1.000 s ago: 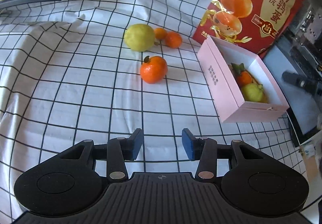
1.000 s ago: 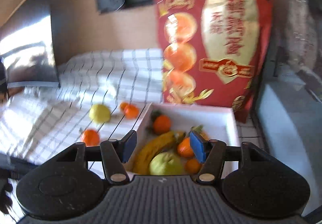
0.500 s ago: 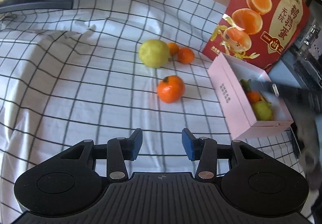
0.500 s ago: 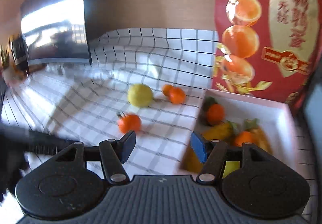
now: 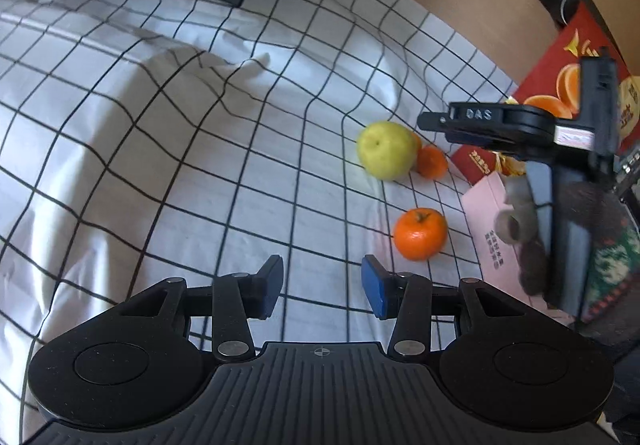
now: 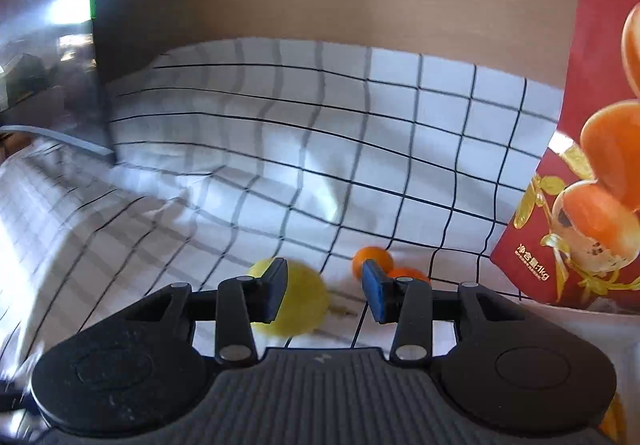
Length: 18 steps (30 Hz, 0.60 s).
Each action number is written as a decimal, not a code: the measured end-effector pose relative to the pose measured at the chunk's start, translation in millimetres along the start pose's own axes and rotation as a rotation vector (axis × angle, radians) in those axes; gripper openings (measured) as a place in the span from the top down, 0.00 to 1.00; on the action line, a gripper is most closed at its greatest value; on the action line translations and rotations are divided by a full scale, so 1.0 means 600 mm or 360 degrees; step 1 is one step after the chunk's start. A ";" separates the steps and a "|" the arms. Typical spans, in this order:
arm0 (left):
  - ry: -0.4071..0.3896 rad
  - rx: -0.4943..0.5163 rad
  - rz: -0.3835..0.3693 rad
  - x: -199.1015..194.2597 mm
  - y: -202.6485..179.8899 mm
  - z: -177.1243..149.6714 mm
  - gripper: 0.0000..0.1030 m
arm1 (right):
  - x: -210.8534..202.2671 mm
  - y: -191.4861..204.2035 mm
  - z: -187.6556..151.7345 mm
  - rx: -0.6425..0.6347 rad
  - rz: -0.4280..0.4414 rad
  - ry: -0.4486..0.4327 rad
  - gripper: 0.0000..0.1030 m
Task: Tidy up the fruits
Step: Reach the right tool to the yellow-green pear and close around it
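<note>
The right hand-held gripper (image 6: 324, 295) hangs over the yellow pear (image 6: 298, 299), its jaws closing with nothing yet pinched, beside two small oranges (image 6: 370, 259) on the checked cloth (image 6: 400, 149), while the left hand-held gripper (image 5: 322, 287) stands open and empty (a bigger orange (image 5: 420, 233) lies just beyond it, near the pink box (image 5: 486, 213)).

- Bright daylight falls across the checked cloth (image 5: 200, 133); its folds throw soft grey shadows.
- Glare whitens a glossy dark panel (image 6: 68, 13) at the right view's upper left.
- Both fisheye views bend the grid lines hard toward the edges.
- The right view is smeared by motion: the yellow fruit (image 6: 300, 301) and the cloth at left blur.
- The left view is sharper; the hand (image 5: 520, 213) at its right edge is blurred.
</note>
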<state>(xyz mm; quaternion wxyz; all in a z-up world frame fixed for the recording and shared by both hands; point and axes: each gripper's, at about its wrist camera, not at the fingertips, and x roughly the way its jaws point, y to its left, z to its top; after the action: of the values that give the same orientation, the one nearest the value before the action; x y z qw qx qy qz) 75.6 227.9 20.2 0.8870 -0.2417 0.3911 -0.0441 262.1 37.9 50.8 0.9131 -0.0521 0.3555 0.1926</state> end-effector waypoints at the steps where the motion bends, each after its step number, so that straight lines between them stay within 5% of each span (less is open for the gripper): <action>1: 0.0001 -0.0008 -0.0004 0.002 0.007 0.000 0.54 | 0.010 -0.002 0.002 0.0025 -0.0009 0.0002 0.60; 5: 0.0026 -0.0041 0.0021 0.010 0.029 0.003 0.54 | 0.038 -0.003 0.001 0.0070 -0.0061 0.0021 0.60; 15: 0.0000 0.0014 0.0042 0.012 0.024 0.032 0.54 | 0.014 0.051 -0.018 -0.0058 0.0201 0.0021 0.60; 18: -0.0006 0.0011 0.0053 0.011 0.024 0.036 0.54 | 0.008 0.072 -0.032 -0.0162 0.0170 -0.0036 0.59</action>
<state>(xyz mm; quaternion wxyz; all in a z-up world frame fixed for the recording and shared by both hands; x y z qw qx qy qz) 94.1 247.5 21.6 0.8892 -0.2322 0.3931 -0.0303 236.7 74.7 35.1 0.9017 -0.0774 0.3371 0.2595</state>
